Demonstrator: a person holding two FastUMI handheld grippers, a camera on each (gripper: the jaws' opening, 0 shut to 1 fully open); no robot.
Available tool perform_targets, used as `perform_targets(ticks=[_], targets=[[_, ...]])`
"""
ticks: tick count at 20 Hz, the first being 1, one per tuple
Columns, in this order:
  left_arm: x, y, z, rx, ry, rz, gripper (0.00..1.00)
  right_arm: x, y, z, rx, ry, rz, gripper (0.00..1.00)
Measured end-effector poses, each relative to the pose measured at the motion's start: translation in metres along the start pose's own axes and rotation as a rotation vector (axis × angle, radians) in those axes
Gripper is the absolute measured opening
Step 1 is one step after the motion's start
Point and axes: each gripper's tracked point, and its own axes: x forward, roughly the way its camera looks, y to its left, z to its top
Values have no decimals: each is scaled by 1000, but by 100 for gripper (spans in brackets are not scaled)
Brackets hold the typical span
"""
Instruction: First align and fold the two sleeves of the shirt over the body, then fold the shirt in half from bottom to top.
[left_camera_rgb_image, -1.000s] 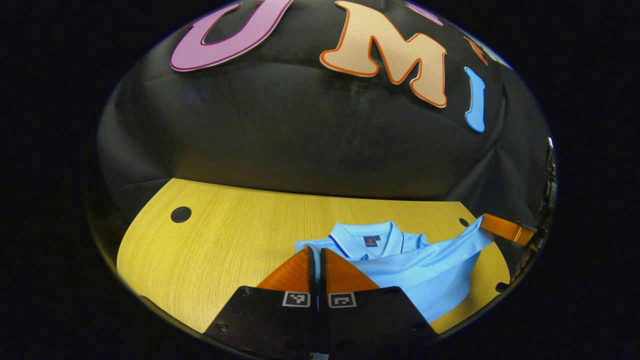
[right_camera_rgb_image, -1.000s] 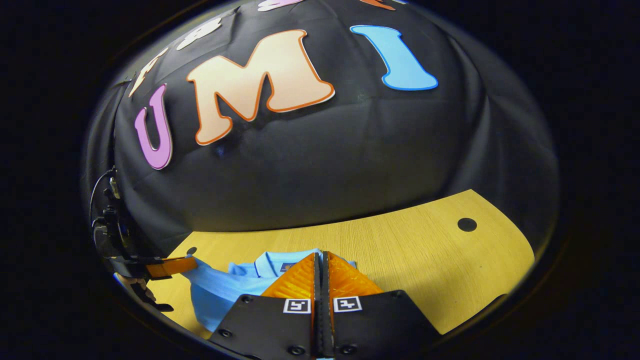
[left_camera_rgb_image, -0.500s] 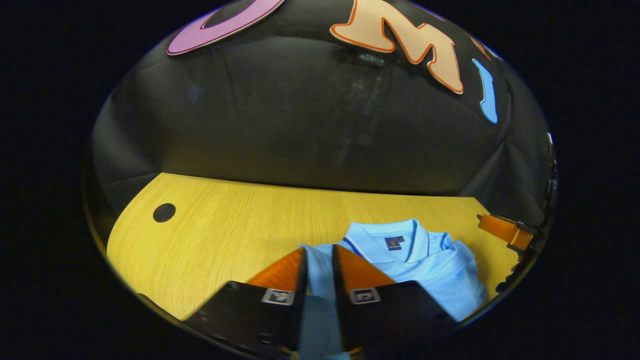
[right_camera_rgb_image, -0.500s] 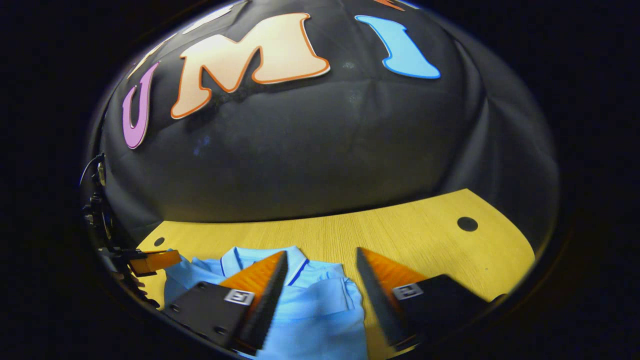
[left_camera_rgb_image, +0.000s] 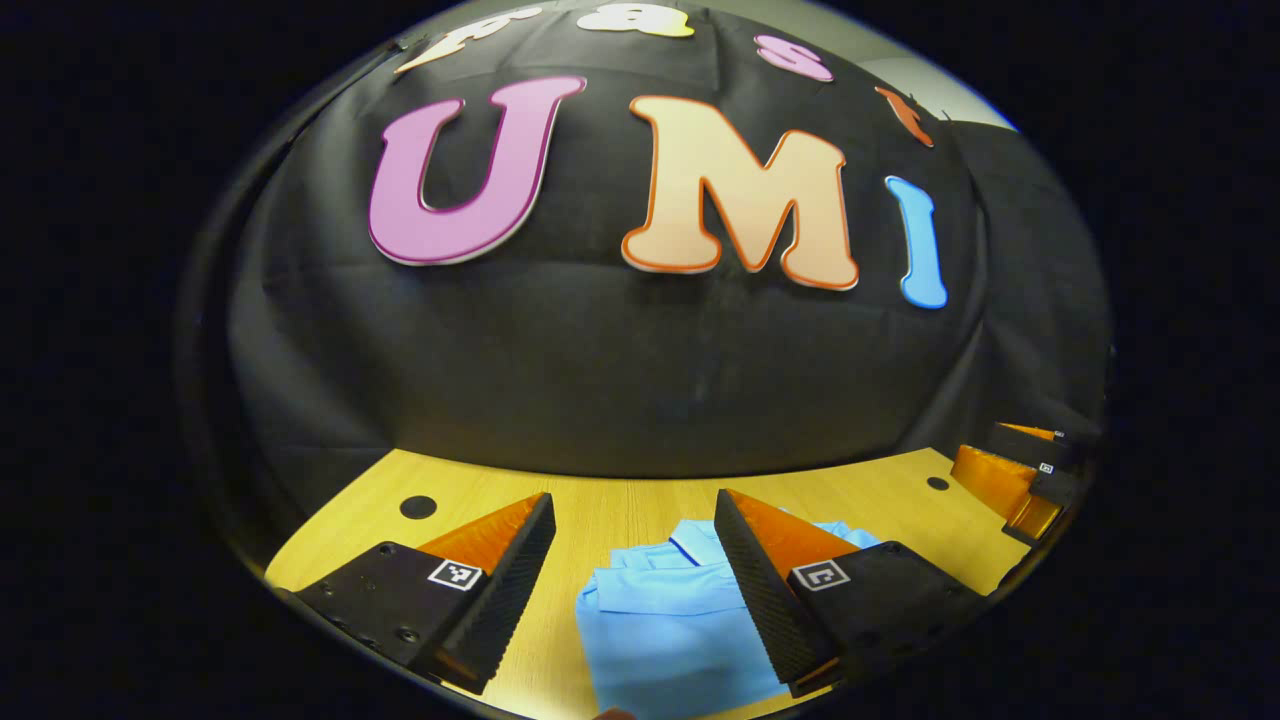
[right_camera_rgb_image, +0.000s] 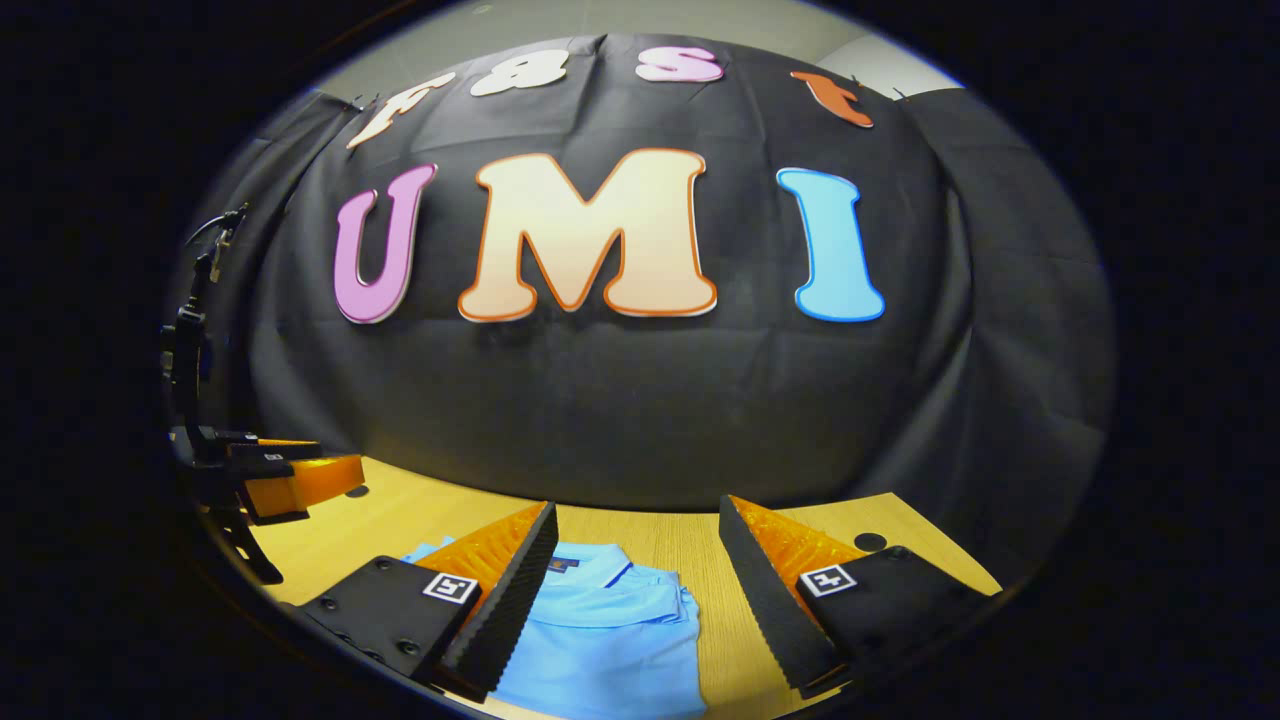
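On the desk (left_camera_rgb_image: 640, 505), the pale wooden top that runs from the booth wall toward us, we see the shirt (left_camera_rgb_image: 660, 620) lying as a compact blue bundle, collar end toward the wall and its folded edge toward us, so its long axis runs roughly away from us. From how it lies, we judge both sleeves and the bottom-to-top fold to be done, and what is left is to draw back. We hold the left tool (left_camera_rgb_image: 632, 590) above the near part of the shirt with its fingers spread wide and gripping nothing; the cloth shows in the gap between them, slightly toward the right finger. We hold the right tool (right_camera_rgb_image: 640, 590) likewise spread and empty, with the shirt (right_camera_rgb_image: 600, 640) below and toward its left finger. Neither tool seems clearly nearer. Smallest, the collar (right_camera_rgb_image: 590, 570) peeks out at the far edge.
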Motion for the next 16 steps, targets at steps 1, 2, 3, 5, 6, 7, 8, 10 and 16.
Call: perform_targets(ticks=[1,2,3,5,6,7,8,10,16], targets=[[-14,-6,10,5,-17,4,96,-18,0,9,3,-14,-2,100],[-31,-9,17,8,-32,8,96,-35,-2,18,8,-25,-4,100],[-50,-13,23,16,-46,9,96,-51,-2,26,16,-36,-2,100],[-85,-15,28,42,-74,26,95,-82,-1,36,31,-50,3,100],[-94,-19,36,51,-88,33,95,-98,-2,40,38,-58,6,100],[-107,-21,38,52,-96,39,95,-112,-2,43,46,-63,6,100],[-123,-23,41,44,-102,43,95,-126,8,41,60,-67,14,100],[-144,-25,45,23,-117,54,95,-151,14,43,76,-69,34,100],[-185,-30,50,25,-95,48,95,-193,27,63,89,-93,66,100]])
